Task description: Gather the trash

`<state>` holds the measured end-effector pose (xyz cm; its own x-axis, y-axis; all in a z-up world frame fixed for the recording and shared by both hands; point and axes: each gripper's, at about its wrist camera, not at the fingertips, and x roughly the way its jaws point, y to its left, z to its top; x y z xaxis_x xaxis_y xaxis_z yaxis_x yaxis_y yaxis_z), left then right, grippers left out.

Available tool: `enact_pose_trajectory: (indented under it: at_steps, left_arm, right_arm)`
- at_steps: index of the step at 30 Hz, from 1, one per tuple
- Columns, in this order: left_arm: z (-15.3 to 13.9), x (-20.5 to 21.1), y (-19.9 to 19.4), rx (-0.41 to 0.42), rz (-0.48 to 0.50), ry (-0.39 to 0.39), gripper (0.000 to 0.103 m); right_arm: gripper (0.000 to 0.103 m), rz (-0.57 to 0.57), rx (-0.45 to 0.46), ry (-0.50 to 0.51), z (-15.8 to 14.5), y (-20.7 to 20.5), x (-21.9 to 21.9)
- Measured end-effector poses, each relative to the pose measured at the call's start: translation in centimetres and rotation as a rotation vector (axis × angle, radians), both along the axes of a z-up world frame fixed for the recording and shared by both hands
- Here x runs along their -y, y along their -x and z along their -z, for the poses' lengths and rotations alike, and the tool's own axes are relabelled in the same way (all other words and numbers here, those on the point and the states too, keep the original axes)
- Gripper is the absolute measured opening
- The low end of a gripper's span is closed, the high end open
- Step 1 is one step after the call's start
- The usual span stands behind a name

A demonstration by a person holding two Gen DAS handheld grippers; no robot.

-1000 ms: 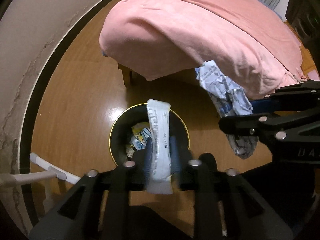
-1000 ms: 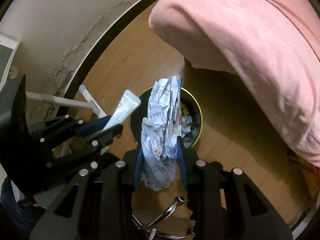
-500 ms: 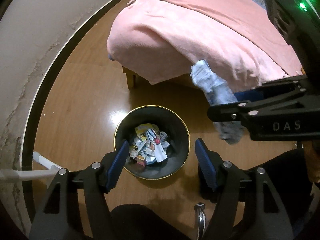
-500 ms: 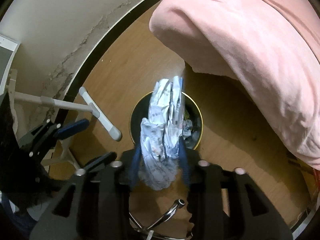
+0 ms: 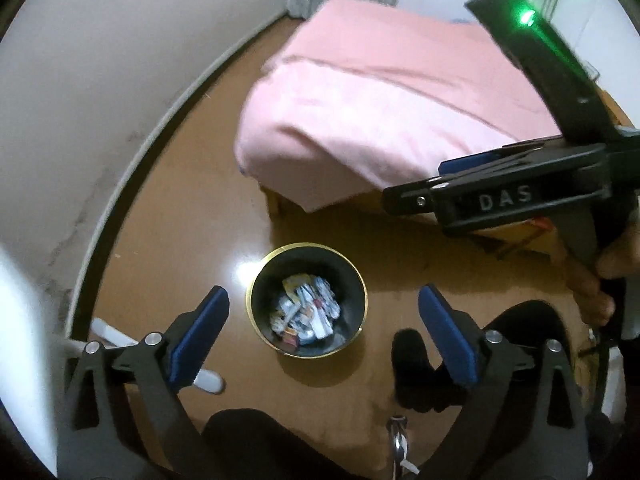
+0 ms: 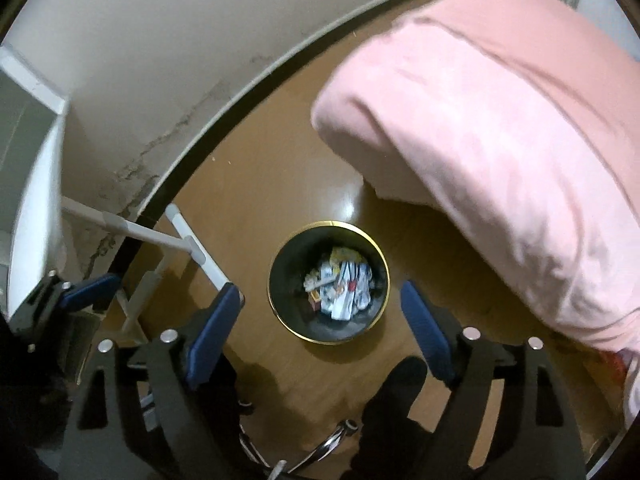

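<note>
A round black trash bin with a gold rim point(image 5: 256, 320) point(image 6: 276, 308) stands on the wooden floor, holding crumpled paper and wrappers point(image 5: 306, 312) point(image 6: 340, 288). My left gripper point(image 5: 324, 312) is open and empty, well above the bin. My right gripper point(image 6: 320, 312) is open and empty, also above the bin. The right gripper's black body shows at the right of the left wrist view point(image 5: 504, 196). The left gripper's blue fingertips point(image 6: 90, 290) show at the left of the right wrist view.
A bed with a pink blanket point(image 5: 380, 112) point(image 6: 500, 120) stands beyond the bin. A cream wall with a dark baseboard point(image 6: 208, 132) curves along the left. White stand legs point(image 6: 192, 248) rest on the floor by the wall. A chair base point(image 6: 324, 444) lies below.
The left gripper opened and the white wrapper dropped into the bin. Then the right gripper opened and the crumpled paper dropped too. Both grippers rose away from the bin.
</note>
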<state>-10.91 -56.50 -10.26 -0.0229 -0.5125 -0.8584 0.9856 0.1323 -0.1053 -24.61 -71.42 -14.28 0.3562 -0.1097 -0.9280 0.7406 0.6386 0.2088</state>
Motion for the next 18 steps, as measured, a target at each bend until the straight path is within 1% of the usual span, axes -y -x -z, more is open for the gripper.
enact_pose_trajectory:
  at_steps: [3, 4, 6, 9, 10, 12, 13, 15, 18]
  left_arm:
    - [-3.5, -3.2, -1.4, 0.029, -0.077, 0.032, 0.096]
    - [-4.6, -4.7, -2.2, 0.033, -0.111, 0.046, 0.096]
    - [-6.2, -7.7, -4.1, 0.034, -0.172, 0.065, 0.096]
    - [-8.4, -13.2, -7.5, 0.07, -0.294, 0.093, 0.096]
    - [-9.1, -15.4, -8.8, 0.1, -0.348, 0.099, 0.096]
    - [-10.2, -20.3, -11.5, 0.159, -0.458, 0.112, 0.096]
    - [-10.6, -22.0, -12.4, 0.175, -0.497, 0.115, 0.096]
    - [-11.4, -27.4, -14.8, 0.227, -0.623, 0.122, 0.096]
    - [-11.9, -33.5, -16.9, 0.268, -0.762, 0.117, 0.096]
  right_arm:
    - [0.087, -0.051, 0.039, 0.068, -3.8, -1.4, -2.1]
    - [0.088, -0.082, 0.062, 0.091, -5.3, -2.5, -3.3]
    - [0.088, -0.13, 0.091, 0.115, -7.1, -4.3, -4.9]
    - [0.09, -0.243, 0.147, 0.147, -9.9, -8.9, -9.3]
    - [0.09, -0.274, 0.157, 0.159, -10.5, -10.2, -10.5]
    - [0.09, -0.367, 0.181, 0.19, -11.8, -13.8, -14.4]
    - [0.09, -0.4, 0.19, 0.193, -12.1, -15.0, -15.8]
    - [0.09, -0.474, 0.214, 0.208, -13.0, -18.0, -19.4]
    - [0.09, -0.587, 0.25, 0.239, -13.9, -22.1, -24.9]
